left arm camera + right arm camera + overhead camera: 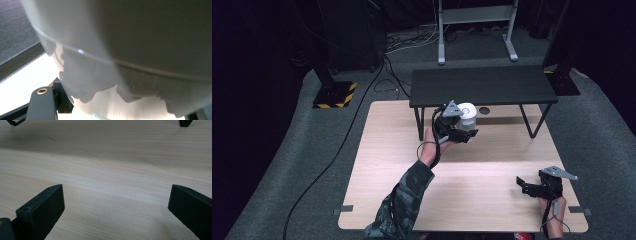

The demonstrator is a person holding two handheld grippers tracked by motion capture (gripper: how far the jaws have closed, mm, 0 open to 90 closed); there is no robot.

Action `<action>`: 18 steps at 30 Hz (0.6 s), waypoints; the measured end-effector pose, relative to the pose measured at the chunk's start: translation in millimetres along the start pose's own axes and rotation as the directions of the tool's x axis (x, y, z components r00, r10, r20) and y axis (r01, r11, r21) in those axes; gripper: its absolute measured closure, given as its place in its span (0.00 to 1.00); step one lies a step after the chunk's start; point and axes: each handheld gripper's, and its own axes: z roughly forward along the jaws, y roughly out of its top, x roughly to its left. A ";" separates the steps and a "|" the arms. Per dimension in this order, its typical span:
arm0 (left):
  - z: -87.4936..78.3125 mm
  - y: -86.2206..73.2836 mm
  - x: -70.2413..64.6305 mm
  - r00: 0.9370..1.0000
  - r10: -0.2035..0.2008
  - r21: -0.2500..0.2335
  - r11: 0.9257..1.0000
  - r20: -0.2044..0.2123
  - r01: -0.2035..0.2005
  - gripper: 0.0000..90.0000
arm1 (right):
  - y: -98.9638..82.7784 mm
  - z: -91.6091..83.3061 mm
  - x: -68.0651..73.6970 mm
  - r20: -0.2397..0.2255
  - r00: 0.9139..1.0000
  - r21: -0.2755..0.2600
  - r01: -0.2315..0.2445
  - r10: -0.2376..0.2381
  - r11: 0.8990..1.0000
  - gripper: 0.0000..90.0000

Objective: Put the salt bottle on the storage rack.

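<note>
The left gripper (460,131) has its jaws closed on a white cup (468,116), probably by its rim, carried clear of the bench (492,150) near the low black shelf (483,86). The right gripper (526,186) rests aside, jaws wide apart and empty.

We hold our left gripper (460,131) raised near the table's far edge, arm stretched forward, jaws clamped tight, while our right gripper (528,185) rests low by the near right corner, jaws spread wide.
</note>
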 end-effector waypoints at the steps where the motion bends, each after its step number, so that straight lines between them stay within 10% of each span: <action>1: 1.2 3.2 1.3 1.000 -0.002 -0.001 1.000 -0.002 0.002 0.31 | -0.1 0.0 -0.5 -0.001 1.000 -0.001 -0.001 0.001 1.000 0.00; 18: 10.7 30.9 13.5 1.000 -0.010 -0.004 1.000 -0.008 0.010 0.31 | 0.4 0.2 -1.5 -0.004 1.000 0.001 -0.008 0.008 1.000 0.00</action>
